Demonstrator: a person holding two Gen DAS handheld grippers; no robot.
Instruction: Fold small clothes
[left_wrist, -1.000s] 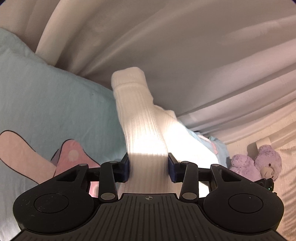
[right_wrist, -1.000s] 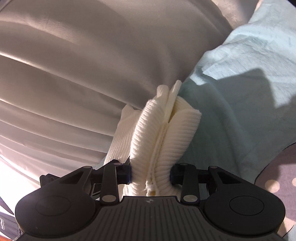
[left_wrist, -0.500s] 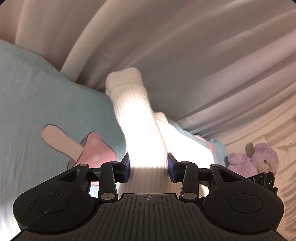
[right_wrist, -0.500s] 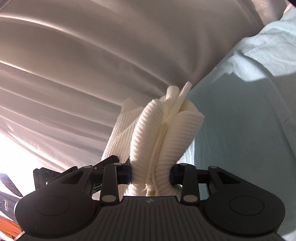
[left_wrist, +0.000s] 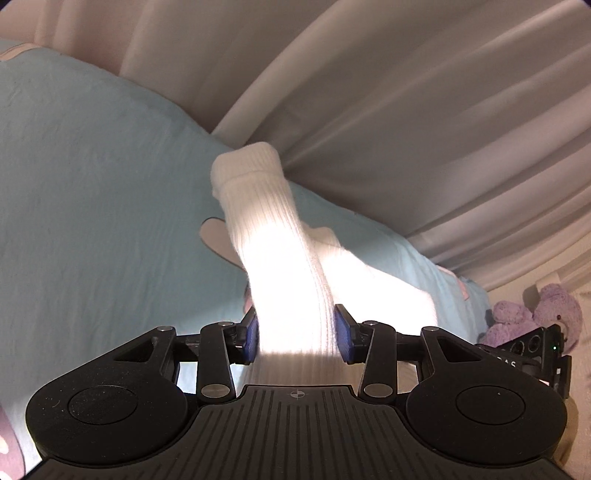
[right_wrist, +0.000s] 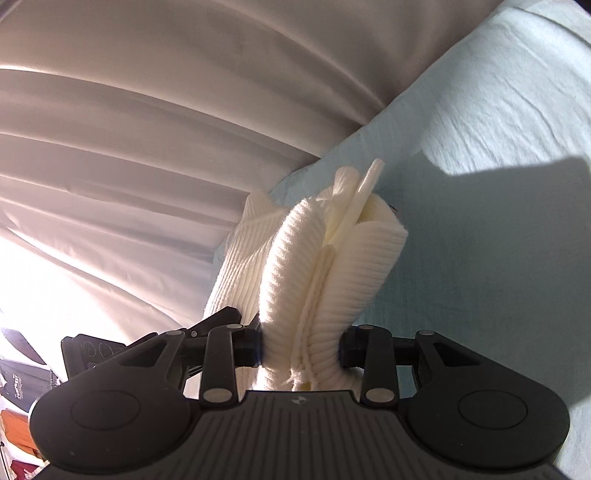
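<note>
Two grippers are each clamping white ribbed sock fabric. In the left wrist view, the left gripper (left_wrist: 297, 338) is gripping a white sock (left_wrist: 273, 258) between its blue pads (left_wrist: 251, 334), the jaws pressing in on both sides of the fabric. The sock is extending forward and away from the fingers, with its ribbed cuff (left_wrist: 245, 166) at the far end, held above a light blue bedsheet (left_wrist: 92, 203). A second white part of the sock fabric (left_wrist: 373, 284) is trailing off to the right of the fingers. A pale printed shape (left_wrist: 214, 236) on the sheet is showing just left of the sock. Beyond the sock, a draped whitish curtain (left_wrist: 406, 110) is filling the upper field, and a purple plush toy (left_wrist: 535, 314) is sitting far right of the jaws.

In the right wrist view, the right gripper (right_wrist: 301, 347) is squeezing a bunched sock bundle (right_wrist: 325, 277), several folded layers standing up between its fingers (right_wrist: 247, 345), jaws closed tightly on it. Another ribbed portion (right_wrist: 240, 258) is hanging to the left of the bundle. The blue bedsheet (right_wrist: 480, 184) is lying right of the jaws, the curtain (right_wrist: 147, 129) left and above. The other gripper's body (right_wrist: 110, 350) is showing low at left. Folded clothing (right_wrist: 18, 424) is appearing at the far left edge.
</note>
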